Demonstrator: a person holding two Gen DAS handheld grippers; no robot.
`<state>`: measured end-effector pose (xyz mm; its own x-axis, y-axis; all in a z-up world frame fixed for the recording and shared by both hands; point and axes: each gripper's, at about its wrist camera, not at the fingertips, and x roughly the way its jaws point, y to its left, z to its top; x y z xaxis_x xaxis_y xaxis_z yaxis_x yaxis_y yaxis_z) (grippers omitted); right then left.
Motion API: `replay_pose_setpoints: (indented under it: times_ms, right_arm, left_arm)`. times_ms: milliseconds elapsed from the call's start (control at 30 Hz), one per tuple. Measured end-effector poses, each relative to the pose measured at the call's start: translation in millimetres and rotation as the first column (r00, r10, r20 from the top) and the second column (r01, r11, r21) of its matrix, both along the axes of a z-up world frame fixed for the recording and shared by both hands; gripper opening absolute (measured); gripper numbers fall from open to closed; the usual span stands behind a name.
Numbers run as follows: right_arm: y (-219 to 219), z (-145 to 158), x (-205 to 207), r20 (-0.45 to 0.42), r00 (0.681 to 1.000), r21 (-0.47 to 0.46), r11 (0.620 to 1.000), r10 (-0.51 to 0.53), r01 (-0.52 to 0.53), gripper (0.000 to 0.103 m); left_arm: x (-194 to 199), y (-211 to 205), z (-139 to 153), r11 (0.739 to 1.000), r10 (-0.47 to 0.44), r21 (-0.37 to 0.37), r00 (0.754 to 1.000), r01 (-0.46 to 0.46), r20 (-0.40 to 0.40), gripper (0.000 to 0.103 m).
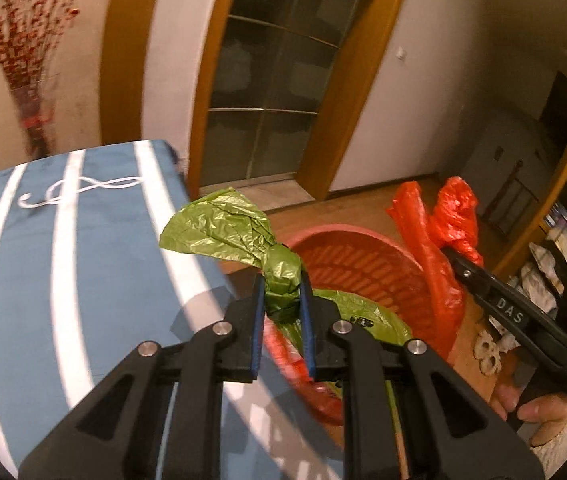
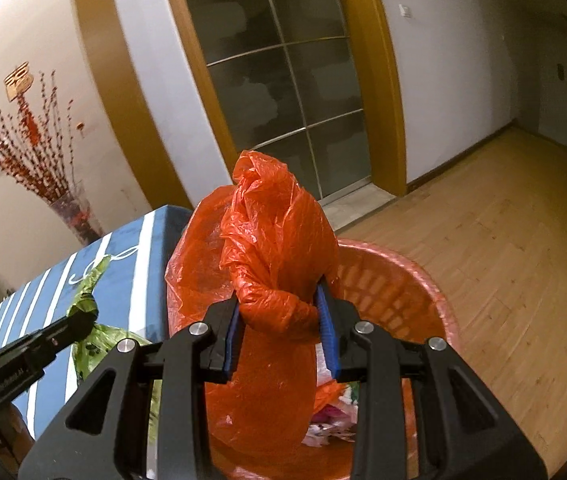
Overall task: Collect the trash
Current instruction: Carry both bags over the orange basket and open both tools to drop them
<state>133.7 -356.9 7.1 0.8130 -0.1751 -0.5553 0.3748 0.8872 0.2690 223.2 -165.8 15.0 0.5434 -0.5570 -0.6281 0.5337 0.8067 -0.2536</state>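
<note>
Two handheld claws each pinch a bunched plastic bag above a round pink-red basket [image 2: 395,280] with slotted walls, which stands on a light wooden floor [image 2: 495,240].

Readable writing is scarce. In the left wrist view, the black body of the right claw [image 1: 453,246] carries white letters reading "DAS". In the right wrist view, small white print runs along the left claw's body, too blurred to read. A white looping flourish is stitched on a blue cloth with white stripes [image 1: 83,248] covering a boxy surface just left of the basket; whether it spells anything cannot be told.

The left claw [image 1: 282,292] has its blue-padded fingers pressed onto the twisted neck of a green bag [image 1: 223,232]. More green plastic with small dark prints hangs below the grip and drapes over the basket's near rim.

The right claw has its blue pads closed on a gathered fold of an orange-red bag [image 2: 275,240], whose body hangs down into the basket. At the basket's bottom, beside the bag, lies crumpled white and pink paper litter [image 2: 335,420].

Behind stand a wood-framed door with frosted glass panes [image 2: 283,80] and a vase of red branches [image 2: 71,208] against the wall.
</note>
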Motion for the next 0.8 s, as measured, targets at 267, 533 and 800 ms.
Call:
replay_pose_setpoints:
  times_ms: [267,533,800]
  right_arm:
    - [-25,-12,3,-0.020,0.999,0.068,0.997,-0.029,0.030,0.034]
    - [-31,-21,1,-0.036,0.998,0.100,0.994,-0.043,0.046,0.057]
    - [-30,-16,-1,-0.033,0.998,0.093,0.995,-0.044,0.047,0.067]
  left_arm:
    - [-4,-40,-13,0.998,-0.057,0.029,0.998,0.057,-0.014,0.019]
    - [-3,-51,-31,0.996,-0.058,0.065,0.998,0.060,-0.040,0.039]
    - [-2,-39,-36,0.996,-0.031,0.082,0.999,0.034,-0.043,0.050]
